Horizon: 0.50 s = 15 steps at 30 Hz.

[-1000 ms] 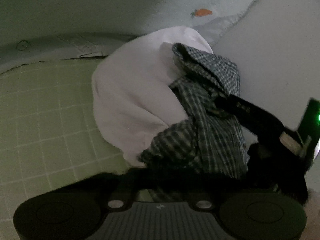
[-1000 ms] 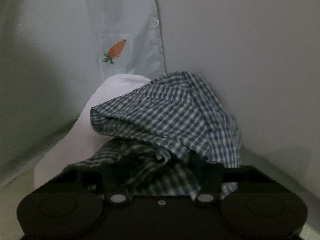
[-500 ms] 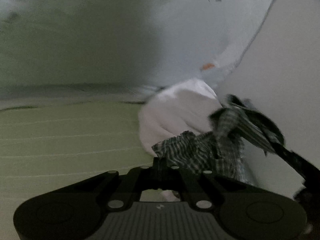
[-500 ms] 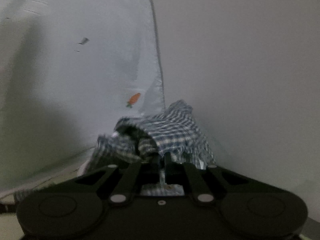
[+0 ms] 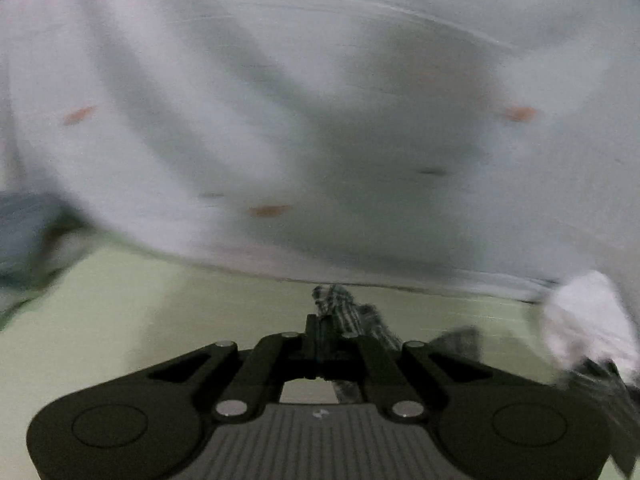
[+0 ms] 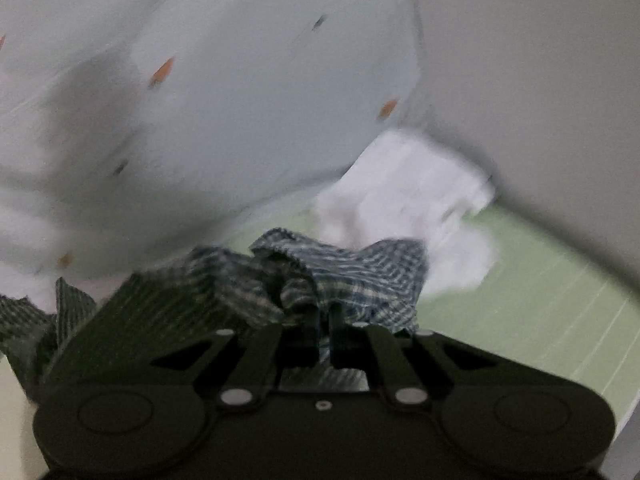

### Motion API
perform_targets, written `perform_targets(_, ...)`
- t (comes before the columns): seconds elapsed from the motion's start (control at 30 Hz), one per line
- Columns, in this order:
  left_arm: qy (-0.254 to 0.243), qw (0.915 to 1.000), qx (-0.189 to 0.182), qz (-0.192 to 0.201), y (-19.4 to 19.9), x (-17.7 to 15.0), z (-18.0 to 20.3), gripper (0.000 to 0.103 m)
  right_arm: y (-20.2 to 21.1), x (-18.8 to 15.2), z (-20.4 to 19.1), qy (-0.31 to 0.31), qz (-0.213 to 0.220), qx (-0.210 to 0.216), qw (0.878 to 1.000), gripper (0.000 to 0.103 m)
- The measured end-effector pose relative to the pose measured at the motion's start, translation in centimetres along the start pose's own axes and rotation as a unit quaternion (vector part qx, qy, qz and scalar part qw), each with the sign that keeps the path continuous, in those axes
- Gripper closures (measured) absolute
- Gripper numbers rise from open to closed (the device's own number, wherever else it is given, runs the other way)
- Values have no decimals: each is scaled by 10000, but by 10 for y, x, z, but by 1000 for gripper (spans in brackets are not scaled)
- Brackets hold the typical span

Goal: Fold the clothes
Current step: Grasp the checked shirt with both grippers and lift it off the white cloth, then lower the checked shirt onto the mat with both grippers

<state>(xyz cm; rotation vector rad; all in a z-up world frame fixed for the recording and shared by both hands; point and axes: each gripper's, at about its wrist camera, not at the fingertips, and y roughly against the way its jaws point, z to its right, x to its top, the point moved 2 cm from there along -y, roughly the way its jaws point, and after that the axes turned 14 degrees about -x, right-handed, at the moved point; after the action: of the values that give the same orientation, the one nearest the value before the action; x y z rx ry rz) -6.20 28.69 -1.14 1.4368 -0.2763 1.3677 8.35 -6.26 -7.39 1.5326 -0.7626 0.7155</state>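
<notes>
A blue-and-white checked garment is stretched between my two grippers. My right gripper is shut on a bunched fold of it, and more checked cloth trails off to the left. My left gripper is shut on a narrow twisted end of the checked garment, which runs off to the right. A crumpled white garment lies on the green gridded sheet beyond the checked one; in the left wrist view the white garment is at the far right. Both views are motion-blurred.
A pale blue cloth with small orange carrot prints fills the background, also in the right wrist view. A plain light wall rises at the right. A grey-blue fabric lies at the left edge on the green sheet.
My right gripper closed on the checked garment. Both grippers pulled back from the pile and apart, drawing the checked garment off the white one and stretching it between them.
</notes>
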Motion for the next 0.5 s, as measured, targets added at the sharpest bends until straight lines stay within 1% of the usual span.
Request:
perform_targets(0.1, 537, 9970, 531, -159, 26, -17, -71, 103, 13, -37, -36, 314, -445, 255, 9982, 99)
perform_targets(0.13, 684, 9954, 630, -229, 35, -25, -88, 103, 17, -47, -47, 426, -549, 314, 9971, 99)
perform_targets(0.23, 1065, 9895, 867, -455, 58, -50, -132, 103, 24, -58, -71, 516, -746, 394, 9951, 99)
perform_targets(0.3, 1267, 9860, 881, -631, 61, -61, -149, 103, 24, -62, -80, 576, -801, 283, 9947, 99)
perform_targets(0.37, 1408, 9840, 797, -750, 70, -70, -163, 100, 32, -69, -87, 559, -876, 139, 9945, 98)
perform_targets(0.43, 1398, 9842, 743, -798, 71, -72, -172, 99, 35, -75, -92, 537, -957, -5, 9940, 97)
perform_targets(0.5, 1292, 9861, 656, -812, 72, -68, -180, 89, 35, -82, -99, 460, -1005, -99, 9938, 89)
